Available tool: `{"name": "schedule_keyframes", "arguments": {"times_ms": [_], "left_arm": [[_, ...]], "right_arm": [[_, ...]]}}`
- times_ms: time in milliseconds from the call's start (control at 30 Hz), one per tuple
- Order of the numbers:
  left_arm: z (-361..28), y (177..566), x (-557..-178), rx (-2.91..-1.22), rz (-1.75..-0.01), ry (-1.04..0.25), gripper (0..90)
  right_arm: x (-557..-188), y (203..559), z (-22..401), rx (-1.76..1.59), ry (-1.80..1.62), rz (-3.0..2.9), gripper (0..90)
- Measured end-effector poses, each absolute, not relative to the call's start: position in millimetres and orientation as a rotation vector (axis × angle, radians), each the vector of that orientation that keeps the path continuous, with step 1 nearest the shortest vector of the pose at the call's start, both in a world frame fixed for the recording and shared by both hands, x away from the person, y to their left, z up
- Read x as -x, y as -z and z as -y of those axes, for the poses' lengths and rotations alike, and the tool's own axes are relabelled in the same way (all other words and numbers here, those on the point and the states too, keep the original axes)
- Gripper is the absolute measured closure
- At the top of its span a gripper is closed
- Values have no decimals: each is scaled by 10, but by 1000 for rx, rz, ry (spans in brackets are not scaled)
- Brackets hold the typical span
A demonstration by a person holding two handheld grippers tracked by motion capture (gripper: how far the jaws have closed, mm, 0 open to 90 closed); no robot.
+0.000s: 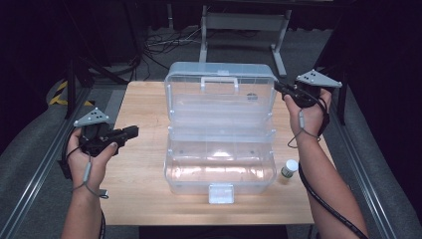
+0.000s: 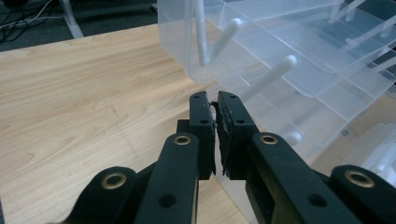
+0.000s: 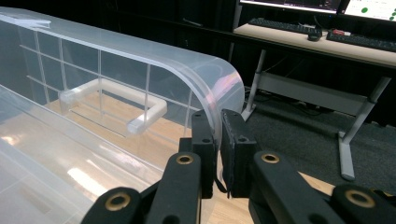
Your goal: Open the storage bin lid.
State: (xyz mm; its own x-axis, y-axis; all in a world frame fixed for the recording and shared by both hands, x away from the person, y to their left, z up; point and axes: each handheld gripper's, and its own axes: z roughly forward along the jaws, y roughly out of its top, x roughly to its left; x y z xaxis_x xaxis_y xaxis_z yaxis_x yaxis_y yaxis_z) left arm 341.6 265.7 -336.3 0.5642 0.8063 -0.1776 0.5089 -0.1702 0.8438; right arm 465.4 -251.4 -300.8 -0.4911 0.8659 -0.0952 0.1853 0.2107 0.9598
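A clear plastic toolbox (image 1: 219, 169) stands open in the middle of the wooden table (image 1: 139, 194), its lid (image 1: 219, 102) tipped back and an inner tray (image 1: 221, 132) raised. My right gripper (image 1: 277, 86) is at the lid's right edge. In the right gripper view it (image 3: 217, 116) is shut on the lid's curved side wall (image 3: 140, 60), with the white handle (image 3: 112, 95) to the left. My left gripper (image 1: 132, 131) hovers left of the box. In the left gripper view it (image 2: 215, 100) is shut on nothing, just short of the box's wall (image 2: 299, 60).
A small white-capped bottle (image 1: 288, 168) stands on the table right of the box, near my right forearm. The box's latch (image 1: 221, 193) hangs at its front. Behind the table are a desk frame (image 1: 244, 22) and floor cables (image 1: 159, 45). A keyboard (image 3: 285, 25) lies on that desk.
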Motion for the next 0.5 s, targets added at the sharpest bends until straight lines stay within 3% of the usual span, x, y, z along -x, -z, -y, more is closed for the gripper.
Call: {"name": "schedule_keyframes", "arguments": {"times_ms": [500], "left_arm": [[-2706,3447,-3394,-1846,-1109,-363,844]], "right_arm": [[-4899,2985,2530,-1043,-1325,-1885,853]]}}
